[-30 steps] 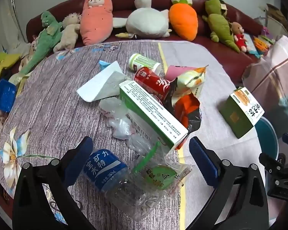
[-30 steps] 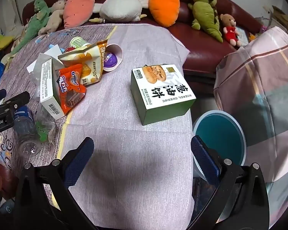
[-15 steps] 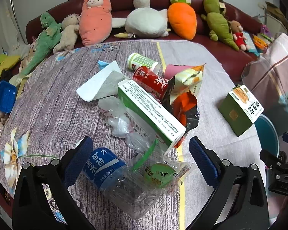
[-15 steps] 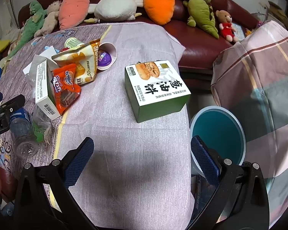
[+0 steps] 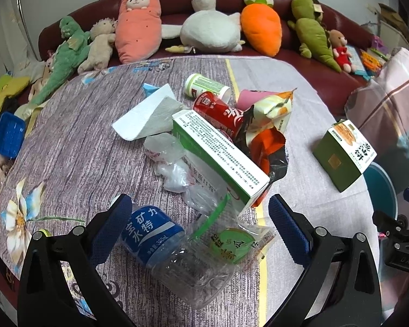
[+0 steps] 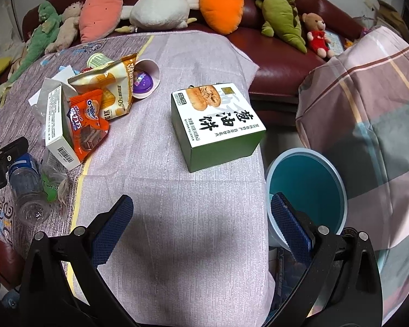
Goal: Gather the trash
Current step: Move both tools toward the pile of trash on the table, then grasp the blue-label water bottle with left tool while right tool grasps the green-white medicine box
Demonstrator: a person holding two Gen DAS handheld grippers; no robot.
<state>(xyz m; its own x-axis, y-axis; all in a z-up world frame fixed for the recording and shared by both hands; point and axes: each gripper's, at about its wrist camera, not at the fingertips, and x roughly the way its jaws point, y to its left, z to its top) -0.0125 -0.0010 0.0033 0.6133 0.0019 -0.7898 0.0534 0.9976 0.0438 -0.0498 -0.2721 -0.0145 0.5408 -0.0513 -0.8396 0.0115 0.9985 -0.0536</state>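
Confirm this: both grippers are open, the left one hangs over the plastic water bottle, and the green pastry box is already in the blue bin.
Not quite. The green pastry box sits on the table near its edge, beside the blue bin, as the right wrist view shows. The left gripper and right gripper are open, and the left one hangs over the plastic water bottle.

cloth-covered table, green box, water bottle, wrappers

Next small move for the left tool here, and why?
Probably ease the left tool down and close on the water bottle: its open jaws already straddle the bottle, the nearest piece of trash, and the bin waits empty beside the table.
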